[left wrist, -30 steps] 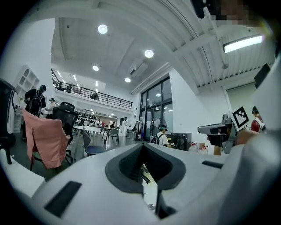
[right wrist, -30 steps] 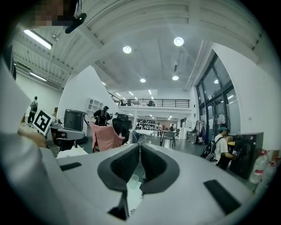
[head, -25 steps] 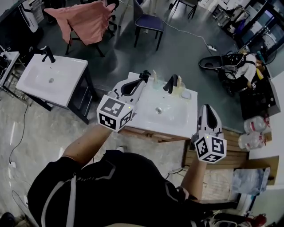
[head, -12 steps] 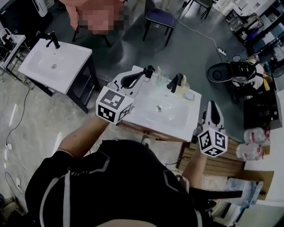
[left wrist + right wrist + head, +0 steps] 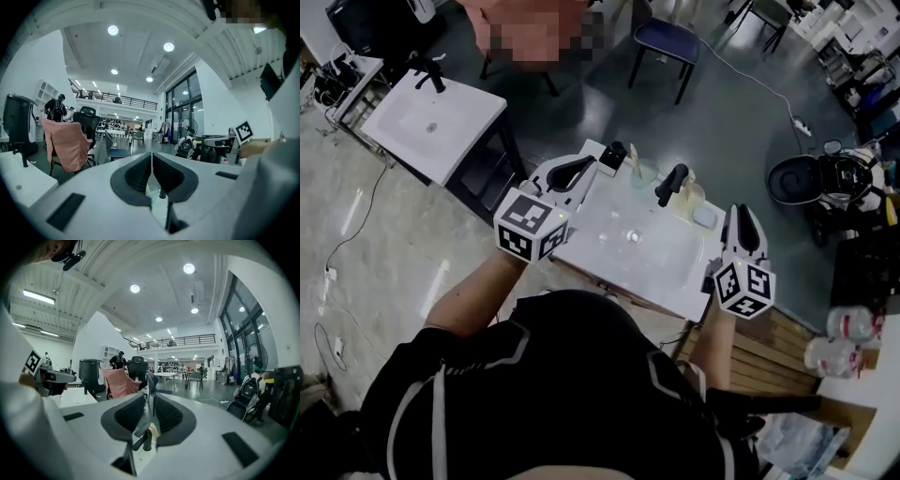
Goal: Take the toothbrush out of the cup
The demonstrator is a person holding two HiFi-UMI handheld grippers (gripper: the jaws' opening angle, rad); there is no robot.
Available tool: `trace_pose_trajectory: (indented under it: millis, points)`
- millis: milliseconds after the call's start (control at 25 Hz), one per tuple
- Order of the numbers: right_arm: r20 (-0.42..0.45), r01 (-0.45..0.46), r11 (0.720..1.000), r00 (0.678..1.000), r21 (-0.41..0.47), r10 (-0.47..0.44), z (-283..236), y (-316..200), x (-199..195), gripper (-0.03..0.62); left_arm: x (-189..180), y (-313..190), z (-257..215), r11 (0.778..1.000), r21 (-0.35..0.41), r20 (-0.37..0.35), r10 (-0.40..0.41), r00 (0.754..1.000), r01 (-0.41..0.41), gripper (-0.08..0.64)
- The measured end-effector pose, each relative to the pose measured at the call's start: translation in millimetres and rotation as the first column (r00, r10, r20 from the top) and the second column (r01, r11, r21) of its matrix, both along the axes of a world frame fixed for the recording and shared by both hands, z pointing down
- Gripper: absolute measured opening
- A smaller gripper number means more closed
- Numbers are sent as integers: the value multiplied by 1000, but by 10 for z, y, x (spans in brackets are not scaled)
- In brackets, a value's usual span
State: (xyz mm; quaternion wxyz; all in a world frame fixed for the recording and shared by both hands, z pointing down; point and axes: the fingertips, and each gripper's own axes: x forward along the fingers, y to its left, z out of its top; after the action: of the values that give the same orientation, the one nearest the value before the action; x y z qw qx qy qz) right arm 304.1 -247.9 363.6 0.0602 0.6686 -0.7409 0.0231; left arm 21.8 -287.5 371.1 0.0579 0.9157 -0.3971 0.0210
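Note:
A clear cup [image 5: 643, 174] stands at the back of the white sink [image 5: 609, 255], left of the black faucet [image 5: 670, 184]. A pale toothbrush [image 5: 630, 156] sticks up out of the cup. My left gripper [image 5: 605, 159] is shut and empty and hovers over the sink's back left corner, just left of the cup. In the left gripper view the cup [image 5: 151, 190] shows low behind the closed jaws of the left gripper [image 5: 151, 161]. My right gripper [image 5: 741, 213] hovers at the sink's right edge. Its jaws are opening with nothing between them, and the right gripper view shows the faucet [image 5: 143, 437] beyond them.
A second cup [image 5: 692, 193] and a soap dish [image 5: 705, 217] sit right of the faucet. Another white sink [image 5: 431, 122] stands at upper left and a blue chair [image 5: 667, 42] behind. A wooden pallet [image 5: 780, 345] and plastic bottles [image 5: 848, 323] lie to the right.
My right gripper has moved forward to the sink's right edge. The left gripper has shifted a little at the back left corner. The head camera has also swung.

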Motion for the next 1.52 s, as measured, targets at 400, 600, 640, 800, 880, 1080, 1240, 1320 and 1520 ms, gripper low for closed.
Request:
trace_pose_trajectory:
  millis: [400, 600, 640, 800, 880, 1080, 1240, 1320, 1520]
  points:
    - [61, 113, 986, 993, -119, -106, 777, -530, 287, 106, 307, 77, 345, 994, -70, 12, -79, 997, 79, 5]
    - [58, 175, 969, 984, -172, -168, 1188, -694, 334, 140, 396, 229, 501, 987, -93, 29, -130, 991, 132, 5]
    - [52, 189, 965, 982, -184, -182, 1285, -725, 331, 147, 401, 260, 533, 984, -99, 30, -145, 989, 148, 5]
    - [23, 225, 950, 974, -216, -226, 1579, -853, 313, 163, 384, 379, 621, 970, -118, 35, -209, 977, 212, 5]
    - [7, 247, 942, 968, -227, -252, 1707, -939, 289, 167, 367, 424, 653, 962, -125, 38, -240, 970, 243, 5]
    - [-23, 279, 926, 955, -254, -295, 2040, -1087, 229, 184, 321, 578, 723, 941, -137, 62, -304, 951, 310, 5]
    - [-80, 276, 918, 948, -284, -309, 2298, -1203, 216, 198, 240, 704, 737, 919, -144, 71, -362, 930, 368, 5]
    - [-92, 271, 916, 946, -295, -310, 2400, -1279, 225, 201, 218, 745, 755, 911, -145, 81, -378, 922, 386, 5]
    - [-88, 265, 914, 948, -308, -305, 2542, -1398, 227, 201, 175, 840, 798, 892, -158, 102, -411, 906, 423, 5]
